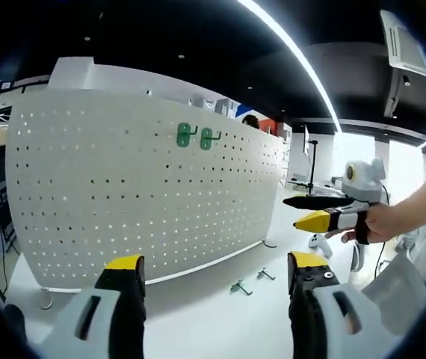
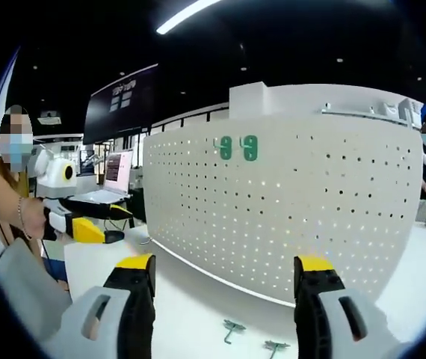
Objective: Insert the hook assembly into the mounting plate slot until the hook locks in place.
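**Two hooks up, two on the table, neither gripper loaded**

White tabletop [image 1: 198, 314] runs in front of an upright white pegboard [image 1: 123, 194], the mounting plate for this job, with a dim office space and a ceiling light strip behind it. Two green hooks [image 1: 196, 136] already sit side by side high on the board; whether they are fully locked cannot be told from this range.

Two more hook assemblies [image 1: 249, 281] lie loose on the table just in front of the board's lower edge, near each other and well below the mounted pair. In the right gripper view the same loose hooks [image 2: 252, 336] show between that gripper's jaws but beyond them, not touched.

The left gripper [image 1: 217, 273] stands with its jaws wide apart and nothing between them. The right gripper [image 2: 224, 275] is likewise spread wide and empty, held off to the side of the table in a person's hand [image 1: 381, 223].

My reading: part of the work looks done, judging by the mounted pair, while the current insertion has not begun. Still left are picking a loose hook off the table, carrying it to a slot on the board, and pressing it in until it catches.
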A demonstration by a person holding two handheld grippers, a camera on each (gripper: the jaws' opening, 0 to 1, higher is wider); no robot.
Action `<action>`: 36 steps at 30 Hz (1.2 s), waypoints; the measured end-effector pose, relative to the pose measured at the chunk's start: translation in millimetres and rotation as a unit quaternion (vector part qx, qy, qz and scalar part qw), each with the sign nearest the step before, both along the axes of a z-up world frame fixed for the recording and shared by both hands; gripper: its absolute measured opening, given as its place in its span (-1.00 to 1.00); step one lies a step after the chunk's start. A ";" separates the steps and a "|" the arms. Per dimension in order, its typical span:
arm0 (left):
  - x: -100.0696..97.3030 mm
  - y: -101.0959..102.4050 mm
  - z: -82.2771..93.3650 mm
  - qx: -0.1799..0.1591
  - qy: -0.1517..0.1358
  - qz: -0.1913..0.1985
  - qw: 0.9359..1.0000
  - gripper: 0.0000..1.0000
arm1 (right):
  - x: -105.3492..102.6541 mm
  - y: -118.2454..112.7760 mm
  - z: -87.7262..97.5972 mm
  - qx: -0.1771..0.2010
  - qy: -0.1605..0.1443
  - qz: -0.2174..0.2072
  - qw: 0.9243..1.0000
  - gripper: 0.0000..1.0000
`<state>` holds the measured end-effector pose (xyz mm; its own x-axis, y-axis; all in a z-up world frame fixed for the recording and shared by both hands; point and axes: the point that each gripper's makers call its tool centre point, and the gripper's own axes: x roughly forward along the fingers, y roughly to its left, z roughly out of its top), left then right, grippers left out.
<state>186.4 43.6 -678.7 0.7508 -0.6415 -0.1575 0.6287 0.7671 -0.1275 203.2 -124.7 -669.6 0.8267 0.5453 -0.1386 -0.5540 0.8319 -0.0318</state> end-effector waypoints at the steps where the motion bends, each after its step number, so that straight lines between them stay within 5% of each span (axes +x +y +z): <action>1: -0.6 0.2 -1.5 0.001 0.002 0.000 1.000 0.60 | -2.5 -2.3 -3.7 -0.001 0.004 -0.002 1.000 0.47; 36: -34.5 20.1 -48.7 0.039 0.052 -0.014 0.998 0.59 | -50.3 -46.7 -60.3 -0.017 0.077 -0.032 0.996 0.48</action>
<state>151.9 63.7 -727.4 0.7102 -0.6446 -0.2831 0.6362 0.7598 -0.1340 152.8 -171.4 -729.9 0.8274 0.4853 -0.2827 -0.5005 0.8655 0.0210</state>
